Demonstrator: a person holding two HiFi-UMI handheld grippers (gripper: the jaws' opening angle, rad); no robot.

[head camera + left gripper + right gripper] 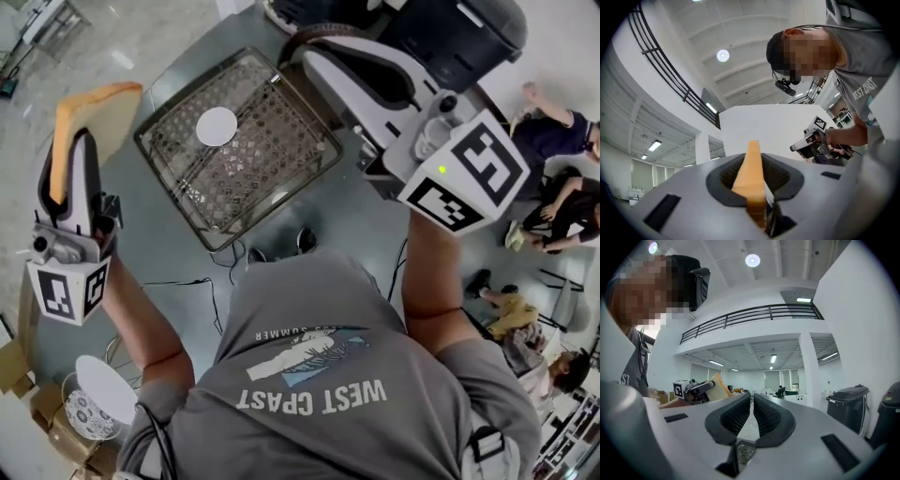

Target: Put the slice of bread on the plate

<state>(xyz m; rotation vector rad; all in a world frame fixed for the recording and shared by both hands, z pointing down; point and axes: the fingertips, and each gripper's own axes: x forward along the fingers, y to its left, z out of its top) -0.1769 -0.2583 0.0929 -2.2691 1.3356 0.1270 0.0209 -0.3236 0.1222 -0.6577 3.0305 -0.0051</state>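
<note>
- Bread first: the tan-crusted, pale square slice of bread (94, 117) is up in the air at the left of the head view. It stands on edge, and its lower part is caught in the left gripper (75, 145).
- Left gripper view: the dark ribbed fingers (780, 176) are clenched on the slice (749, 173). It rises between them edge-on, and the top part sticks out past the tips.
- The right gripper (305, 52), white and black, is held over the far side of the surface. Its fingers (766, 416) are drawn together, the tips all but meeting, and nothing is between them.
- The small round white plate (217, 126) lies inside a square wire-mesh basket (187, 187) on the grey round surface (159, 258).
- The slice is to the left of the basket, well apart from the plate and touching neither.
- Each gripper carries a cube with black-and-white square markers: the left cube (66, 291) sits near the person's forearm, and the right cube (469, 173) is beside the right wrist.
- In the right gripper view, the left gripper (689, 389) and its slice (717, 385) show at the left, held out level.
</note>
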